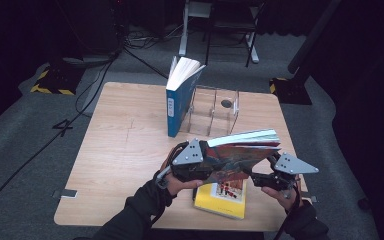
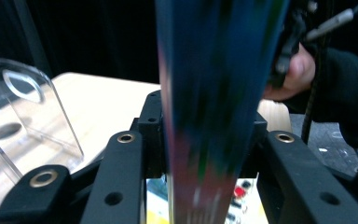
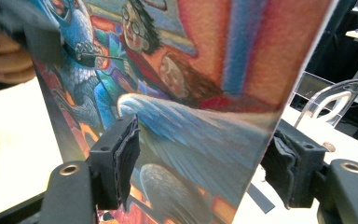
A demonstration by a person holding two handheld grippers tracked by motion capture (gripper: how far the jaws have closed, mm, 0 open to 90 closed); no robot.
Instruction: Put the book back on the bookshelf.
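Above the pale wooden surface, a thick book with a colourful illustrated cover hangs between both claws. Left claw clamps its spine end. Right claw stands wide around the far edge, pads apparently not pressing. Risk: one-sided grip lets the book sag onto the yellow book below. Pad contact unclear; left gripper view blurred.

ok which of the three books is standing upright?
The blue book, standing on end against the clear acrylic rack, pages fanned at the top. The illustrated book is held in the air between both grippers; the yellow book lies flat on the table.
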